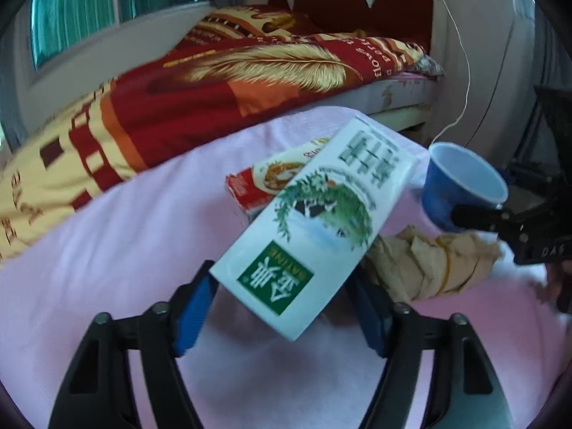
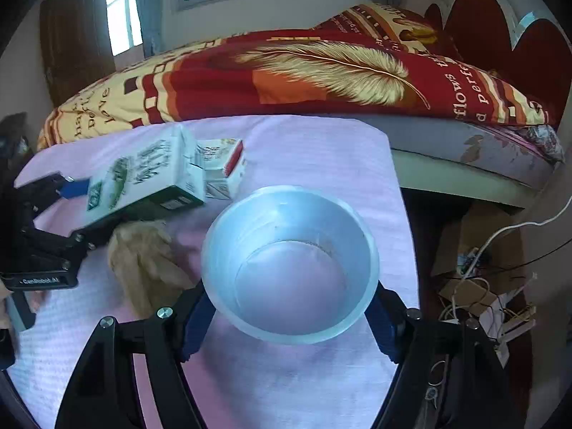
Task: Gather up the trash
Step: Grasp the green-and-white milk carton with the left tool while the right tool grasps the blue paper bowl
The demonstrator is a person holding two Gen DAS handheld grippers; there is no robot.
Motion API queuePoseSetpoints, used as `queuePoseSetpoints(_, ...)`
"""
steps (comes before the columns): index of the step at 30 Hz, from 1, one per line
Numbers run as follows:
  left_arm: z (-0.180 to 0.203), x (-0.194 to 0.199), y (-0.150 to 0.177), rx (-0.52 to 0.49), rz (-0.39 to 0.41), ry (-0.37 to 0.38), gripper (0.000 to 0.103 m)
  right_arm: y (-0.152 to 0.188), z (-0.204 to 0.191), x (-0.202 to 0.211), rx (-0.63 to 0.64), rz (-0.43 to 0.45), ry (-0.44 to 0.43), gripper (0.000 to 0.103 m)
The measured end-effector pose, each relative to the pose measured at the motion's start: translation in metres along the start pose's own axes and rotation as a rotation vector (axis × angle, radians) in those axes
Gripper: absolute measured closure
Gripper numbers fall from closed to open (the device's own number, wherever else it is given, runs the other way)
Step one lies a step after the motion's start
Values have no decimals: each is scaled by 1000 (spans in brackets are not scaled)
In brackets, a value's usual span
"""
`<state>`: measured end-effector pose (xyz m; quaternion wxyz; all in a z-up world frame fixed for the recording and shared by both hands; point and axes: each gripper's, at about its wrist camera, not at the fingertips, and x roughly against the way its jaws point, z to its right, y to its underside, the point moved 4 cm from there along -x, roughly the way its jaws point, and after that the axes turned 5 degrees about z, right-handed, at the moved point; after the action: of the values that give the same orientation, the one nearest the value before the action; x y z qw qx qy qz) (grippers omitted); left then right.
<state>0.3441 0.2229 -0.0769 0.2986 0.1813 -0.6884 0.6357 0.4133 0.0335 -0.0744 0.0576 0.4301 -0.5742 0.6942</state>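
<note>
My left gripper (image 1: 282, 300) is shut on a white and green milk carton (image 1: 314, 221) and holds it tilted above the pink towel (image 1: 125, 250). The carton also shows in the right wrist view (image 2: 143, 178). My right gripper (image 2: 289, 318) is shut on a blue paper cup (image 2: 289, 264), its open mouth facing the camera; the cup also shows in the left wrist view (image 1: 461, 186). A red and white small box (image 1: 261, 186) lies on the towel behind the carton. A crumpled brown paper (image 1: 429, 264) lies on the towel between the grippers.
A red and yellow quilt (image 1: 214, 85) covers the bed behind the towel. A red headboard (image 1: 357, 0) stands at the far end. Right of the towel's edge, the floor holds cables and cardboard clutter (image 2: 479, 286). A white cable (image 1: 461, 82) hangs by the wall.
</note>
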Motion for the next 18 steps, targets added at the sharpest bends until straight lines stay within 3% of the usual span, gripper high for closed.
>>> queuePoseSetpoints(2,4,14,6,28,15,-1,36,4,-3,5,6,11,6,27)
queuePoseSetpoints(9,7,41,40,147,-53,-1,41,13,-10,14,-1,14,0,26)
queuePoseSetpoints(12,10,42,37,108,-20,-15,25,12,-9,9,-13,7,21,26)
queuePoseSetpoints(13,9,39,34,85,-24,-53,25,10,-9,6,-17,2,23,26)
queuePoseSetpoints(16,2,29,24,106,-19,-38,25,6,-10,2,-17,-3,32,26)
queuePoseSetpoints(17,0,26,23,118,-25,-25,26,4,-10,1,-25,-3,24,26)
queuePoseSetpoints(18,-2,23,24,132,-31,3,44,4,-10,1,-31,-2,16,26)
